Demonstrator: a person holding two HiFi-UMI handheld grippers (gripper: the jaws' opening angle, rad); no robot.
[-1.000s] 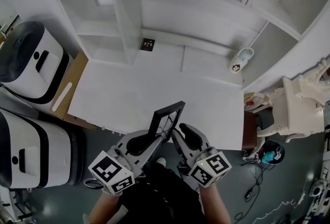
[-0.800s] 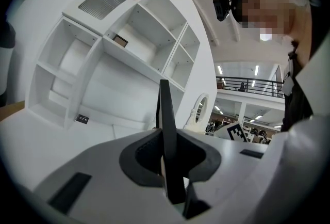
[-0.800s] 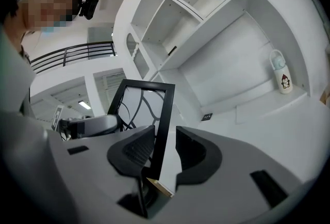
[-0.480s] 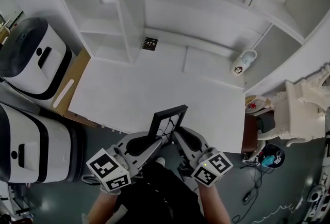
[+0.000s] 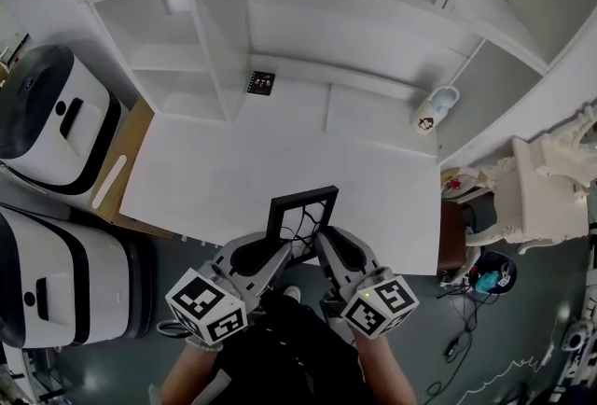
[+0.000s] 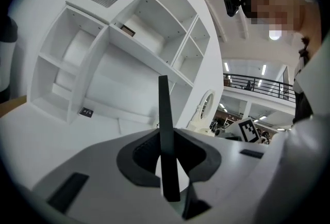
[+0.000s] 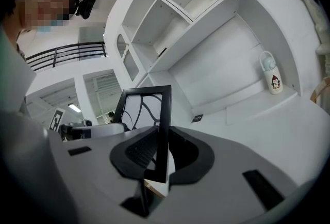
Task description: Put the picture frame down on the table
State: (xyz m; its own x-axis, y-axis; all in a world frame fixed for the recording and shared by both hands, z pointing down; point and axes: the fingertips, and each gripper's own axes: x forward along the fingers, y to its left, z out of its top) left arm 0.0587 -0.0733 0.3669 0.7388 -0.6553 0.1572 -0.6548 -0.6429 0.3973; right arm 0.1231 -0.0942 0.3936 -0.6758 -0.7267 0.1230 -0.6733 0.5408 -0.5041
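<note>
Frame upright over table's near edge, between both grippers; contact with table cannot tell. Left gripper jaws narrow, clamped on frame's lower left, frame edge-on between pads. Right gripper jaws just been closing, pads now on frame's right bar. Bottle at table's far right. Black tag at table's far edge. Shelves behind table.
</note>
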